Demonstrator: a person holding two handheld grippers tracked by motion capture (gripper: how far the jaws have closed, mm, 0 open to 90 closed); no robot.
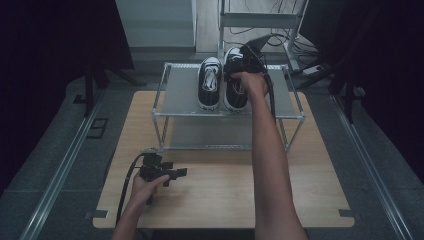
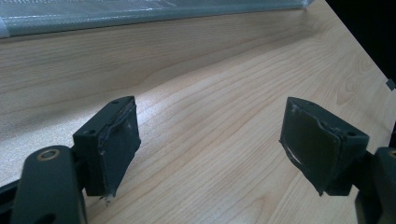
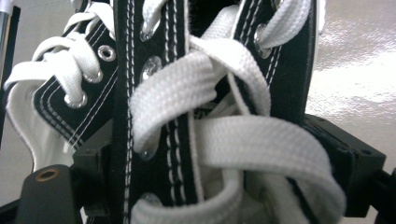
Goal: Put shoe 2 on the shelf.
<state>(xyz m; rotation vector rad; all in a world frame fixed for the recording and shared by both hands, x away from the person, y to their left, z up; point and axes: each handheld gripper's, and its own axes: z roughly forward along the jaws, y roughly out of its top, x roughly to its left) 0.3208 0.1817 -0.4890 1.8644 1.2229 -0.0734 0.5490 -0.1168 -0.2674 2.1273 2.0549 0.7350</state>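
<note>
Right gripper (image 1: 239, 69) is at the top shelf (image 1: 182, 92) of the wire shoe rack (image 1: 159, 116), which stands at the far edge of the table (image 1: 220, 190). Its fingers are closed on the laced throat of the right-hand sneaker (image 1: 234, 90), as the right gripper view confirms: black canvas and white laces (image 3: 243, 140) are packed between the two fingers. That sneaker sits on the shelf just beside the left-hand sneaker (image 1: 209, 84), toes toward the near edge of the shelf; whether the two touch cannot be told.

Left gripper (image 1: 167, 172) rests low near the front left corner of the table, fingers (image 2: 114, 144) moderately wide with nothing between them, bare wood beyond.

Risks noted:
- The hold appears to be on soft upper and laces rather than on the sole. Judged likely that the shoe sags or twists if lifted, and may slip free
- A loose lace loop could catch on a finger at release and drag the shoe out of line
- With the neighbouring sneaker so close, any sideways push could knock it askew or toward the shelf's edge
- The right forearm (image 1: 272, 165) spans the rack's front rail; a low withdrawal could jolt the light frame
</note>
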